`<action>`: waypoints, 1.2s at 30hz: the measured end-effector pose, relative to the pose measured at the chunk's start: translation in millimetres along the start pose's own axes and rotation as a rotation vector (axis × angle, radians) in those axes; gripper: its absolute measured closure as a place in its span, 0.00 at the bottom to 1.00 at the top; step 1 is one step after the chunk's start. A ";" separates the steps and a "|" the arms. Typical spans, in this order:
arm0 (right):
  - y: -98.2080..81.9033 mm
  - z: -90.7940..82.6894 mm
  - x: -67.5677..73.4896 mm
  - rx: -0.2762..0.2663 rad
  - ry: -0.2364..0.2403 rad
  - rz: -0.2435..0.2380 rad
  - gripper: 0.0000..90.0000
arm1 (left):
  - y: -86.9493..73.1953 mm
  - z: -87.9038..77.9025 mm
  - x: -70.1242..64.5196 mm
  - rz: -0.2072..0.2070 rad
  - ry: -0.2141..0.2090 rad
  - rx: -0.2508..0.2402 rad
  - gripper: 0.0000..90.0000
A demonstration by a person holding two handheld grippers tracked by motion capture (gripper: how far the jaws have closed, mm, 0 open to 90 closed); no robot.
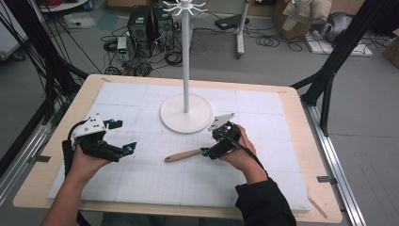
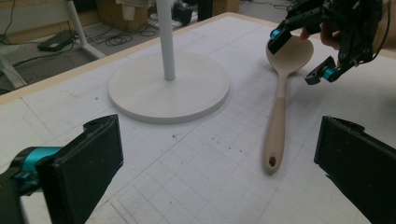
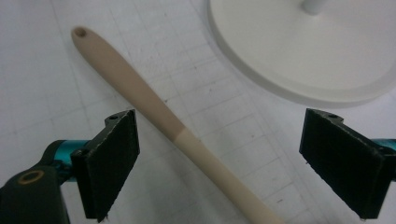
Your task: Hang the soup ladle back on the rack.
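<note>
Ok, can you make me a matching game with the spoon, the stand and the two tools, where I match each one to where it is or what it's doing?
Things:
1. spoon
2. stand
3. left tool
4. right tool

Descriptions:
A. open, held over the mat, away from the spoon
B. lying flat on the mat
C. open, with the spoon between its pads but not gripped
D. upright in the middle of the table on a round white base

Pairs: 1-B, 2-D, 3-A, 4-C
</note>
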State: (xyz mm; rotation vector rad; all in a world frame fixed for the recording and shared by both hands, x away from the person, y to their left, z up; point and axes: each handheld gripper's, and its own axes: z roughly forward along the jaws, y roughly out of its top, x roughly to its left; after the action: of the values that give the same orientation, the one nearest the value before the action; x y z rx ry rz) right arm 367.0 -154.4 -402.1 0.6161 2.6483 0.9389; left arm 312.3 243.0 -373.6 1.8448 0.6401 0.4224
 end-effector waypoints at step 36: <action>10.9 30.9 13.5 0.296 0.132 -0.164 0.71 | -9.5 -3.7 1.2 -0.003 0.008 -0.021 0.02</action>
State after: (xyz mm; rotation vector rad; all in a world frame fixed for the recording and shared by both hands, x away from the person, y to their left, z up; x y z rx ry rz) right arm 370.2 -123.9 -419.8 0.3999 2.9309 0.5640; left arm 309.0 249.1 -381.2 1.8228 0.6415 0.4328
